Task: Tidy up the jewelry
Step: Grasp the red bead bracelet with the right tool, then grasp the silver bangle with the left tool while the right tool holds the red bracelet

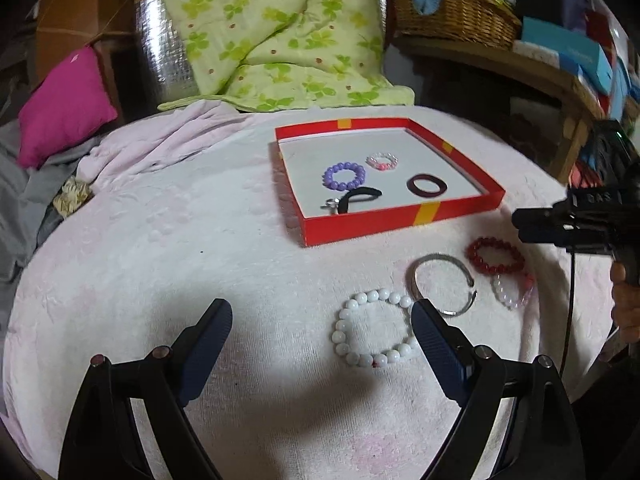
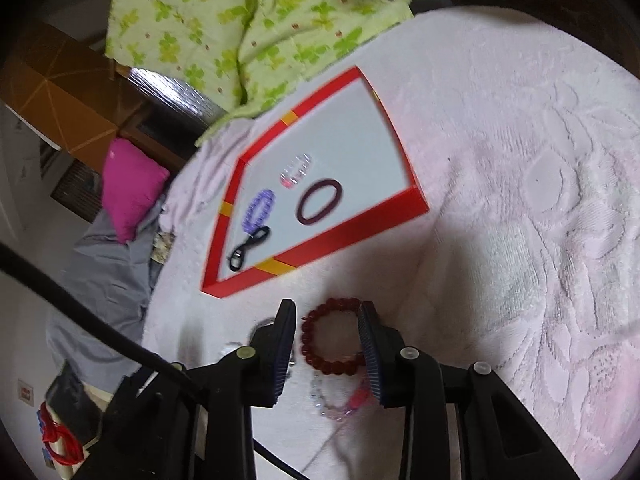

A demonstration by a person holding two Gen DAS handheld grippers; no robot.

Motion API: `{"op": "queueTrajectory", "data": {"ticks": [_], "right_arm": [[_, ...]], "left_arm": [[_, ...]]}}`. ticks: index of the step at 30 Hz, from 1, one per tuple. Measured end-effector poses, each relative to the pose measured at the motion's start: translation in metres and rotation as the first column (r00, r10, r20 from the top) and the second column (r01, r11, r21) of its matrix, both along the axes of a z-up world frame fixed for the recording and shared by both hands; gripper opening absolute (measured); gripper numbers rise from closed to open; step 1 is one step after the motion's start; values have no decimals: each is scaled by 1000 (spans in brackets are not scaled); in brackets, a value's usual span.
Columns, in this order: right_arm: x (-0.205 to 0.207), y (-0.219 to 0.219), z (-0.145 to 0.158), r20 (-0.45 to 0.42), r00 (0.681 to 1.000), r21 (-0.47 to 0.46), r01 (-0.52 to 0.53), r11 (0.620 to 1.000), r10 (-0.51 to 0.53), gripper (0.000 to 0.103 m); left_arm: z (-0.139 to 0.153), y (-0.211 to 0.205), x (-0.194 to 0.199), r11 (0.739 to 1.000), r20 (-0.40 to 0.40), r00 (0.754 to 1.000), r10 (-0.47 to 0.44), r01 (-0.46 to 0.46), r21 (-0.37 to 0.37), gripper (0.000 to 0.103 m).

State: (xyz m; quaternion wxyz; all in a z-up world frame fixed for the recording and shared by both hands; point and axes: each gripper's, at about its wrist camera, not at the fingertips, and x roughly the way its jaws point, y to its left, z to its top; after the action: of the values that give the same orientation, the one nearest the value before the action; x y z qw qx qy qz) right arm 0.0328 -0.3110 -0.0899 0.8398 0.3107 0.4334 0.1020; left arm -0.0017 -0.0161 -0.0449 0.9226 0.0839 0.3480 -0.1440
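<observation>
On the pale pink blanket a white bead bracelet [image 1: 344,320] lies just inside the right finger of my open left gripper [image 1: 320,312], which holds nothing. Beside it lie a silver bangle [image 1: 436,257], a red bead bracelet [image 1: 476,248] and a pink-and-clear bracelet [image 1: 504,296]. My right gripper [image 2: 327,306] is low over the red bead bracelet [image 2: 308,344], its fingers on either side and the right pad close against the beads. The bracelet lies round and flat. The red tray [image 1: 380,224] holds a purple bracelet [image 1: 344,176], a small pink bracelet, a maroon ring and a black hair tie.
A green floral quilt [image 1: 272,28] and a magenta pillow [image 1: 64,108] lie behind the tray. A wicker basket [image 1: 452,12] and stacked boxes sit on a wooden shelf at the back right. Grey cloth hangs at the left edge. A black cable [image 2: 80,312] crosses the right wrist view.
</observation>
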Motion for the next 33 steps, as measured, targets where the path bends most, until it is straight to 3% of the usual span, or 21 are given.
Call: {"op": "queueTrajectory", "data": {"ticks": [10, 12, 16, 22, 27, 33], "right_arm": [[16, 6, -15, -70, 997, -132, -24, 991, 15, 33], [16, 10, -16, -70, 997, -152, -49, 987, 39, 14], [14, 18, -14, -60, 997, -223, -63, 973, 51, 11], [12, 2, -7, -12, 1000, -158, 22, 987, -24, 11], [7, -13, 2, 33, 994, -101, 110, 989, -107, 11], [1, -20, 6, 47, 991, -18, 127, 992, -126, 11]], "left_arm": [[-5, -5, 1, 999, -23, 999, -32, 32, 12, 89], [-6, -4, 2, 999, -30, 999, -32, 32, 4, 86], [-7, -2, 4, 999, -44, 999, -31, 30, -13, 82], [-6, -2, 5, 998, -40, 998, -46, 44, -43, 82], [-12, -7, 8, 998, -70, 996, -56, 54, -26, 82], [-15, -12, 9, 997, -84, 993, -81, 79, -18, 82]]}}
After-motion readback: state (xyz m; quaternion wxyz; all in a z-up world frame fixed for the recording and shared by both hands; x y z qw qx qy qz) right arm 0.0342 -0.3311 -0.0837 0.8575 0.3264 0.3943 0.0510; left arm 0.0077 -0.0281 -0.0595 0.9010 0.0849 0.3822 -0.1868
